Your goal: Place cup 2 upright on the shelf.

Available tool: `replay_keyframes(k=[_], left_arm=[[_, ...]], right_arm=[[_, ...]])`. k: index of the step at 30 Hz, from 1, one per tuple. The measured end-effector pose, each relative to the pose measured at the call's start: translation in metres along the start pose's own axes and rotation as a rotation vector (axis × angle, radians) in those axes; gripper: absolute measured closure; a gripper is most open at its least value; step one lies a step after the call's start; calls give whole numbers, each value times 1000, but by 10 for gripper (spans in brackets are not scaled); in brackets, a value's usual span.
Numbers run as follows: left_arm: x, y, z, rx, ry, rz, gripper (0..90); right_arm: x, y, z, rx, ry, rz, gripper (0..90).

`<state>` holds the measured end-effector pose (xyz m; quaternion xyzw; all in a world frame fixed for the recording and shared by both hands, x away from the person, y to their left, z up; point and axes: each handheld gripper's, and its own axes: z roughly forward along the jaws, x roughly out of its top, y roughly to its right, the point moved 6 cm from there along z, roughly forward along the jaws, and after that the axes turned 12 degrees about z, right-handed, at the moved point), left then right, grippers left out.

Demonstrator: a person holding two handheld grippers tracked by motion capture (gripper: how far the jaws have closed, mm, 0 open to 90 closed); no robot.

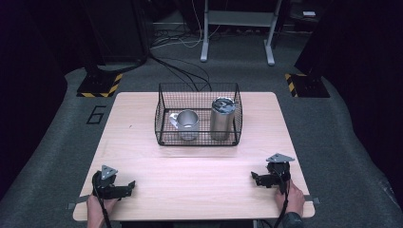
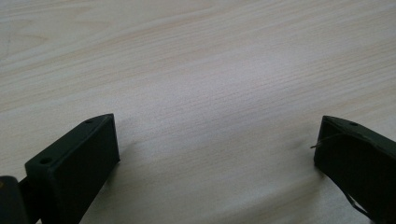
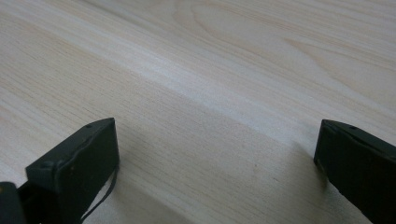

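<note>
We hold both tools low over the wooden table [image 1: 142, 156], on the near side of the wire basket [image 1: 197, 140]; left gripper [image 1: 129, 186] sits well to the near-left of the basket, jaws spread wide, nothing between them; right gripper [image 1: 255, 178] sits well to the near-right, jaws likewise wide apart and empty. Both gripper views look along the jaws at bare wood grain close below, so we judge the tools rest on or just above the table; cannot tell which.

Inside the basket: a steel mug [image 1: 187, 124] in the left half, mouth up, handle turned to the basket's left wall; a lidded steel tumbler [image 1: 222, 118] in the right half, upright, its top about level with the basket rim; the two stand apart, a gap between them.

Our reading: nothing is taken yet; the step in hand is the first reach into the basket. To do it well, we lift clear of the near wall before going forward, then come down from above, since the mesh blocks any side approach; jaws stay wide until they straddle the piece; for the mug, the rim or handle offers better purchase than the smooth body; the tumbler is tall and slick, so we grip below the lid and lift straight up to avoid catching the rim wire.
</note>
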<state>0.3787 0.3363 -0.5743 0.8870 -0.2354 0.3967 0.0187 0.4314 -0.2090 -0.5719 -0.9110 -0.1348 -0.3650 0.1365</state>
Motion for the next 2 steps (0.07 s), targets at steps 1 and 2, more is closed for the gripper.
replay_keyframes(k=[1,2], left_arm=[[0,0,0,1,-3,-2,0],[1,0,1,4,-4,-6,0]], right_arm=[[0,0,0,0,0,0,0],[0,0,0,0,-2,0,0]])
